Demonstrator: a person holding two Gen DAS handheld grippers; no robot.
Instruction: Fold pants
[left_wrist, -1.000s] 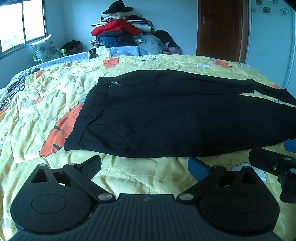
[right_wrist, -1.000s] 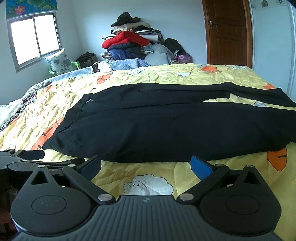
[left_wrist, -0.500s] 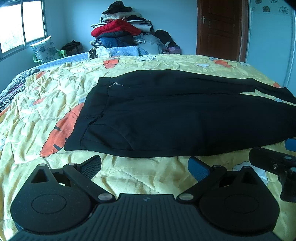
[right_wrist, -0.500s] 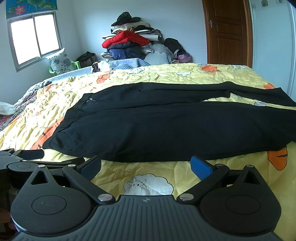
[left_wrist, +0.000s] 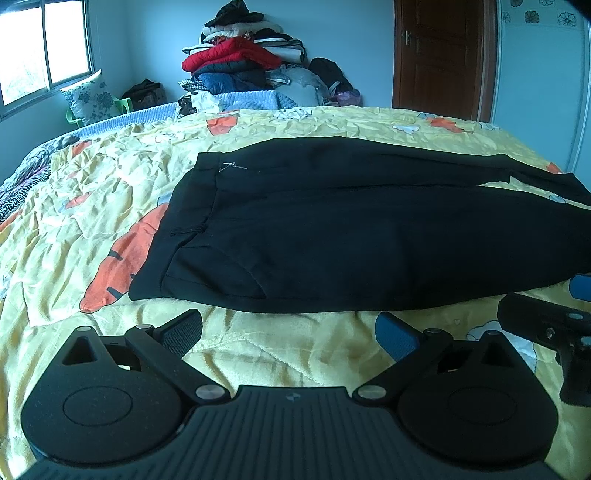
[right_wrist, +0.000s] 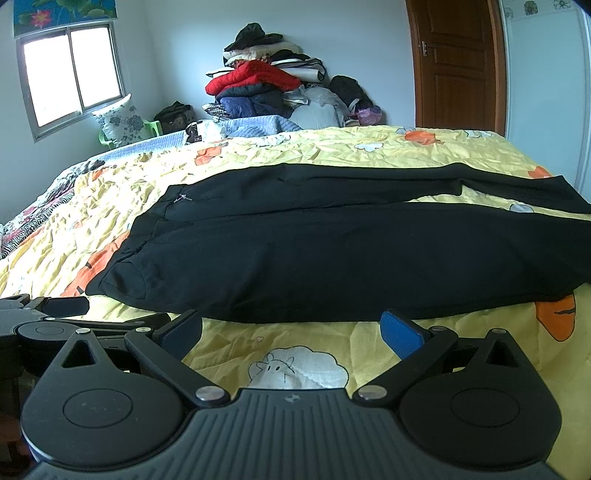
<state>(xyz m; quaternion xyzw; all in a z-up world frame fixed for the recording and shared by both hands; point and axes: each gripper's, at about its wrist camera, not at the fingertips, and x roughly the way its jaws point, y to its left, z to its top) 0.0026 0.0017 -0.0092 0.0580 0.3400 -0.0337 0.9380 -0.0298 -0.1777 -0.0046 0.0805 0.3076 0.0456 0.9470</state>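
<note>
Black pants (left_wrist: 351, 229) lie flat on the yellow patterned bedspread (left_wrist: 92, 206), waistband to the left, legs running right. They also show in the right wrist view (right_wrist: 332, 251). My left gripper (left_wrist: 290, 334) is open and empty, just short of the pants' near edge by the waist. My right gripper (right_wrist: 291, 332) is open and empty, just short of the near edge further along the leg. The right gripper shows at the right edge of the left wrist view (left_wrist: 546, 325). The left gripper shows at the left edge of the right wrist view (right_wrist: 44, 317).
A pile of clothes (left_wrist: 243, 62) is stacked beyond the far side of the bed. A brown door (left_wrist: 443, 59) is at the back right, a window (right_wrist: 70, 74) at the left, and a green chair with a pillow (right_wrist: 125, 125) below it.
Both grippers have barely shifted; the pants lie as before.
</note>
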